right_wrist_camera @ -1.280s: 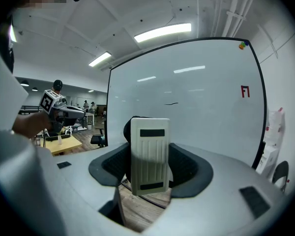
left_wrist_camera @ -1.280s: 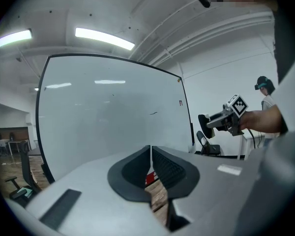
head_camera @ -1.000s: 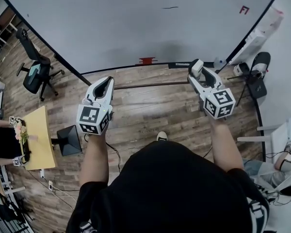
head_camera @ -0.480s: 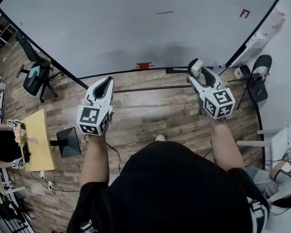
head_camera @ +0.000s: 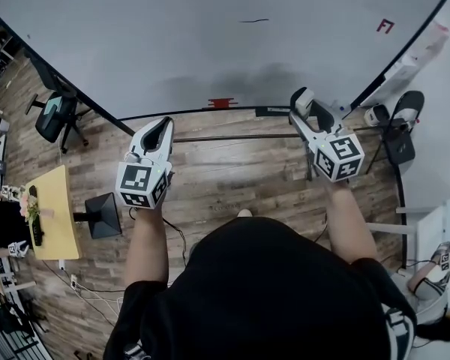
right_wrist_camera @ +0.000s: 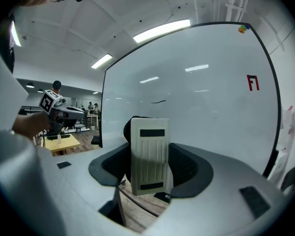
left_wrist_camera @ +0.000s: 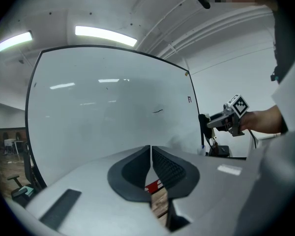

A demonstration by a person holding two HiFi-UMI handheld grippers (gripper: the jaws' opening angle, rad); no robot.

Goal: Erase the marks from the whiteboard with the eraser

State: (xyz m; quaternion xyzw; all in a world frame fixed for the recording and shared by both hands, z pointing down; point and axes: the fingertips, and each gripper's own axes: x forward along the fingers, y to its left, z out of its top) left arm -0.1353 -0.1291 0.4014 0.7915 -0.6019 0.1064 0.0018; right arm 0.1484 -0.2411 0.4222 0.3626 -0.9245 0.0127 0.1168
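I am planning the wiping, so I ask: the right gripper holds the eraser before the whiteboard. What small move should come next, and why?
Probably raise the right gripper forward toward the black mark. Its jaws clamp the eraser, but the eraser seems short of the whiteboard, and that mark lies higher.

One whiteboard [head_camera: 210,51] stands ahead. It carries two marks: one black stroke [head_camera: 254,21] near its top middle and one red mark [head_camera: 385,26] toward its right edge. One small red object [head_camera: 223,102] sits at its bottom edge. There is one eraser [right_wrist_camera: 149,154]. Two grippers face the whiteboard: the left gripper [head_camera: 162,126] and the right gripper [head_camera: 306,103]. Off the whiteboard's left end are one office chair [head_camera: 54,115] and one yellow table [head_camera: 54,208]; off its right end, one dark chair [head_camera: 405,109].
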